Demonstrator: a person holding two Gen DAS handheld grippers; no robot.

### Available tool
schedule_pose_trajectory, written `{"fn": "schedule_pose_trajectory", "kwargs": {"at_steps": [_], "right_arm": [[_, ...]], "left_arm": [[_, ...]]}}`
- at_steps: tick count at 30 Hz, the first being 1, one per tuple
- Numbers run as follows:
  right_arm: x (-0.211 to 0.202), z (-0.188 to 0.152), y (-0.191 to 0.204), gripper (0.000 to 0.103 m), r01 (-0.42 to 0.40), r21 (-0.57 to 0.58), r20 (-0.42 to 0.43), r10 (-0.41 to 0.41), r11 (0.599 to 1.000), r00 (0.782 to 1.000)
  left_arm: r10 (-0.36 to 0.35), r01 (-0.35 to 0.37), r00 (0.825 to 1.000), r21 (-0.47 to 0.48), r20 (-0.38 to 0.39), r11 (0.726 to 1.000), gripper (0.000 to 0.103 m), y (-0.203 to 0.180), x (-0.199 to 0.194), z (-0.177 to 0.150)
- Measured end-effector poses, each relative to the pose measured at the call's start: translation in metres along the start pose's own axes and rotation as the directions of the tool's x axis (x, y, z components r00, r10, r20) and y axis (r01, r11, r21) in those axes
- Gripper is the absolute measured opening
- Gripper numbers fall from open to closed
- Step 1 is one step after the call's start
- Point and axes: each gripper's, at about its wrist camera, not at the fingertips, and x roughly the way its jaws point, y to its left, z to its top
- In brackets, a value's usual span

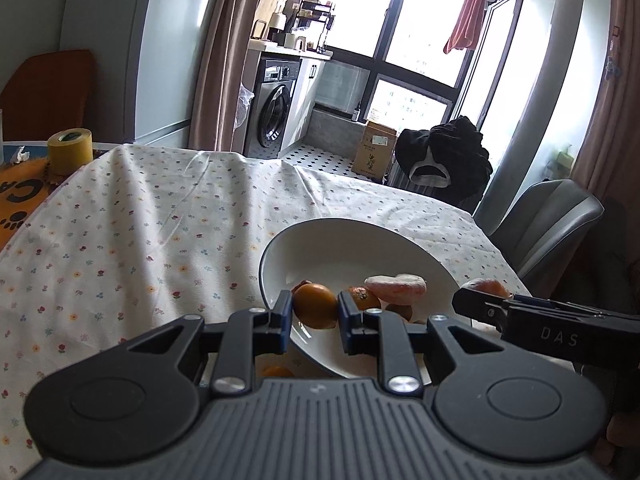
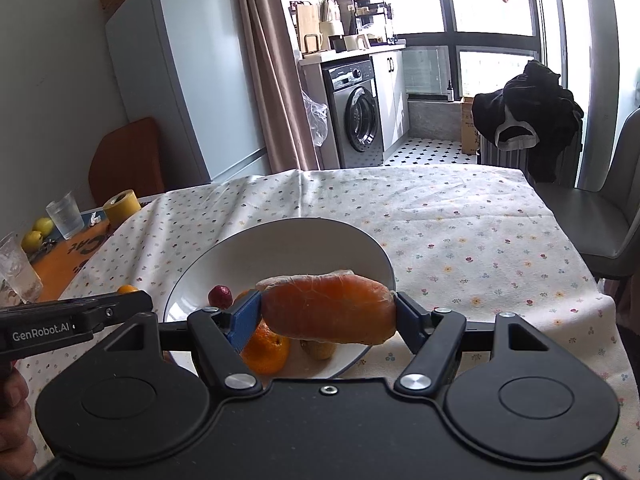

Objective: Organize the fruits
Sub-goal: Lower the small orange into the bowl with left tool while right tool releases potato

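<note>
A white bowl (image 1: 344, 248) sits on the flowered tablecloth (image 1: 160, 220). My left gripper (image 1: 315, 305) is shut on a small round orange fruit (image 1: 316, 308), held over the bowl's near rim. My right gripper (image 2: 326, 310) is shut on a flat, frosted orange dried fruit (image 2: 328, 312), above the near side of the bowl (image 2: 280, 236). Inside the bowl lie a tangerine (image 2: 266, 352), a red fruit (image 2: 220, 296), a brownish fruit (image 2: 318, 350) and another frosted piece (image 1: 396, 288). One more orange fruit (image 1: 276, 371) shows under my left gripper, mostly hidden.
A yellow tape roll (image 1: 70, 150), drinking glasses (image 2: 64, 214) and lemons (image 2: 38, 232) stand on an orange mat at the table's far left. A grey chair (image 2: 600, 216) is at the right edge. A person's hand (image 2: 16, 420) holds the left gripper.
</note>
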Motion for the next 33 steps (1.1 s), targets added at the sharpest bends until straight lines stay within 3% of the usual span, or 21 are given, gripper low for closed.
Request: {"fn": "schedule_pose_trajectory", "kwargs": {"at_steps": [8,15,27,33], "right_arm": [[0.019,0.005,0.002,0.068,-0.011,0.0,-0.011,0.011,1.0,1.0],[0.032,0.01,0.003,0.068,-0.019,-0.002,-0.017,0.019,1.0,1.0],[0.048,0.024,0.018,0.068,-0.045,-0.017,-0.008,0.045,0.999,0.999],[0.056,0.036,0.026,0.069,-0.061,-0.028,0.018,0.062,0.998,0.998]], "left_arm": [[-0.019,0.019,0.999,0.006,-0.042,1.0,0.022,-0.005,0.026,0.0],[0.017,-0.018,0.999,-0.018,-0.035,1.0,0.027,0.005,0.032,0.006],[0.109,-0.109,0.994,-0.035,-0.018,0.993,0.052,0.029,0.018,0.013],[0.139,-0.139,0.99,-0.043,-0.011,0.989,0.056,0.033,0.012,0.015]]}}
